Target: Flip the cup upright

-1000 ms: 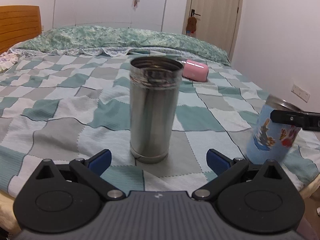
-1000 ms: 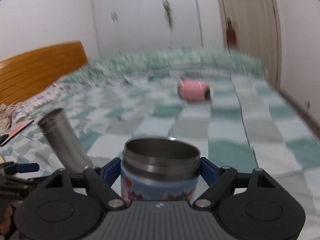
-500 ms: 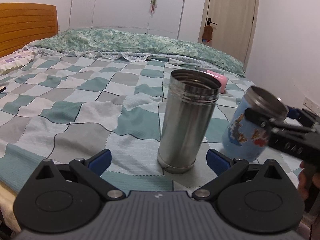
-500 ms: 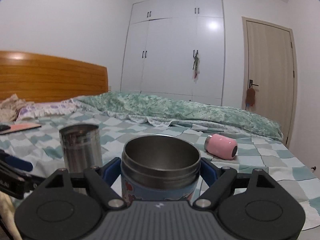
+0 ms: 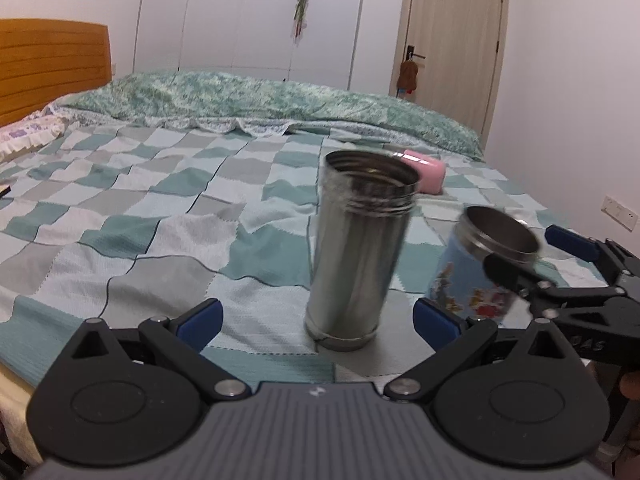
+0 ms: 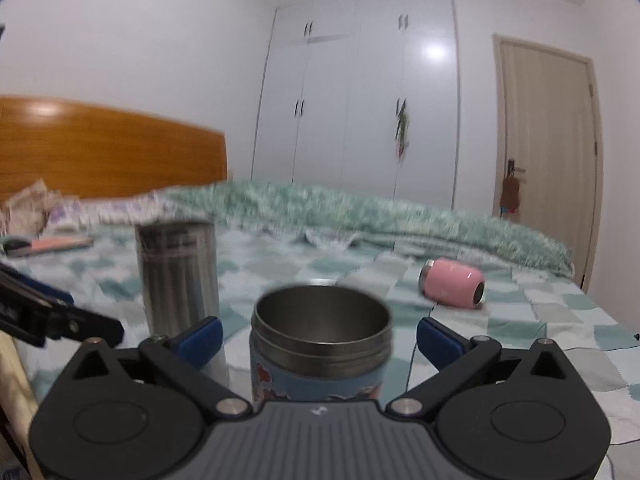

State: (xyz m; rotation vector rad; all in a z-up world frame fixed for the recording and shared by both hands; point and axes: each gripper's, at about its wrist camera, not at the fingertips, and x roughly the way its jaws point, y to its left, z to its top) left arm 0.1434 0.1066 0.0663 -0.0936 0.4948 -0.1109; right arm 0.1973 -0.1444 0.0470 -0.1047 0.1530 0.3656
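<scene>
A blue cartoon-print cup (image 6: 320, 356) with a steel rim stands mouth up on the checked bedspread between the fingers of my right gripper (image 6: 320, 340), which is open with gaps on both sides of the cup. In the left wrist view the same cup (image 5: 476, 276) sits right of a tall steel cup (image 5: 356, 256), also upright, with the right gripper (image 5: 532, 256) around it. My left gripper (image 5: 318, 318) is open and empty, just in front of the steel cup. The steel cup (image 6: 178, 276) shows at left in the right wrist view.
A pink cup (image 6: 452, 284) lies on its side farther back on the bed; it also shows behind the steel cup (image 5: 426, 170). A wooden headboard (image 6: 108, 148) is at left, with small items (image 6: 48, 245) near the pillows. The bed edge is close to both grippers.
My right gripper has opened and released the blue cup, which now stands upright on the bed. Both grippers have drawn back slightly.
</scene>
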